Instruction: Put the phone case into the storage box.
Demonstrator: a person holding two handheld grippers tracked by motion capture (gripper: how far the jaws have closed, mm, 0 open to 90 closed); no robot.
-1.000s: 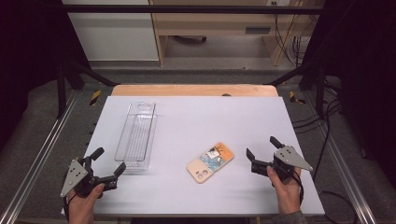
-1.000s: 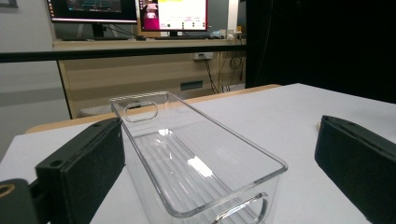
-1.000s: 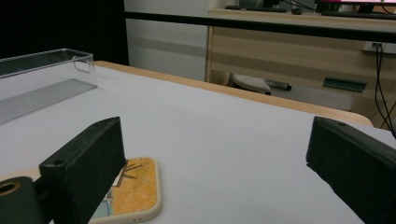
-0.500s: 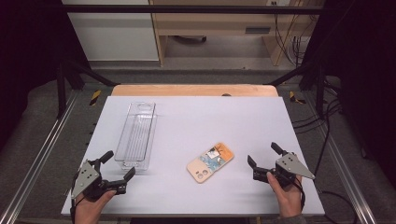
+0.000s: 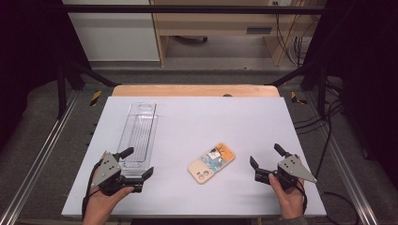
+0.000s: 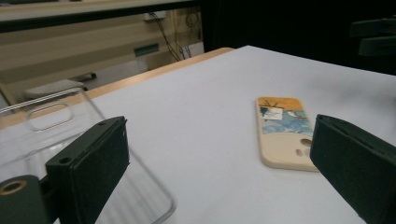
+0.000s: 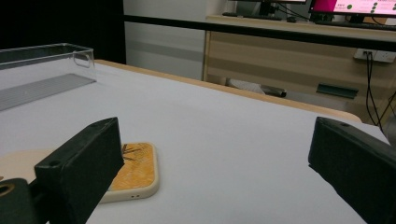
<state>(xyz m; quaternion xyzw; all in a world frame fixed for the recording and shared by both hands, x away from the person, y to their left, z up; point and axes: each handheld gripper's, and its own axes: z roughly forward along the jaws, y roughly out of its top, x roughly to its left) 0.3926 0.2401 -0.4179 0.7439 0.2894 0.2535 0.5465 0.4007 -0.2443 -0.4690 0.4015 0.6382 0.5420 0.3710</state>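
The white rectangular tabletop (image 5: 197,117) carries a long clear plastic tray (image 5: 138,133) and, right of that tray, a cream phone case with an orange and blue picture (image 5: 211,163), lying flat. The high view shows the case between both grippers, touching neither. The left gripper (image 5: 139,162), fingers apart and empty, hovers at the tray's near end. The right gripper (image 5: 265,156), right of the case, is likewise spread wide. The left gripper view reveals the case's camera cutouts; the right gripper view shows the tray's raised walls.
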